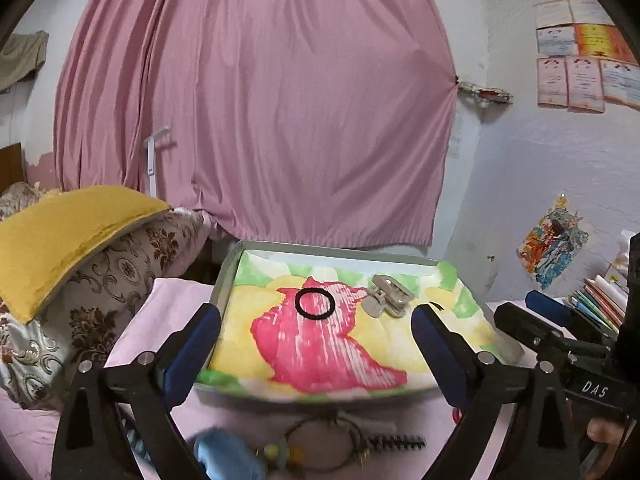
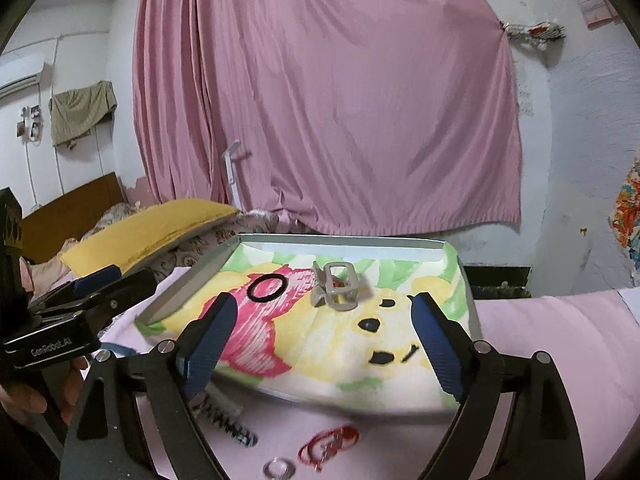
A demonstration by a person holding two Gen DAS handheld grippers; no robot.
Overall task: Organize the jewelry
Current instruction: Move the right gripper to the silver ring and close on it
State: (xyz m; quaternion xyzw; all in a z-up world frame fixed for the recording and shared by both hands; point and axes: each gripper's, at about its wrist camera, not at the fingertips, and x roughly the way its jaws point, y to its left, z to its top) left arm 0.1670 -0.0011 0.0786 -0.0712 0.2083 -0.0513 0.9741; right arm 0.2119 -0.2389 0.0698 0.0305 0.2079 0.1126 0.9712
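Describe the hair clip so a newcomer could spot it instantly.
Find the shallow tray with the painted cartoon picture, on the pink cloth in front of the pink curtain. Two things lie in it near the far edge: a thin black hair tie and, just right of it, the hair clip. The clip is the chunky beige claw, not the flat black ring.

A pink curtain (image 1: 256, 100) fills the upper middle of both views, hanging before a white wall (image 1: 540, 168). At the left, a yellow cushion (image 1: 68, 236) lies on a brown-patterned pillow (image 1: 120, 280). Certificates (image 1: 580, 56) hang at the upper right of the left view, a colourful drawing (image 1: 554, 240) below them. An olive cloth (image 2: 82, 112) and an air conditioner (image 2: 22, 74) sit at the right view's upper left.
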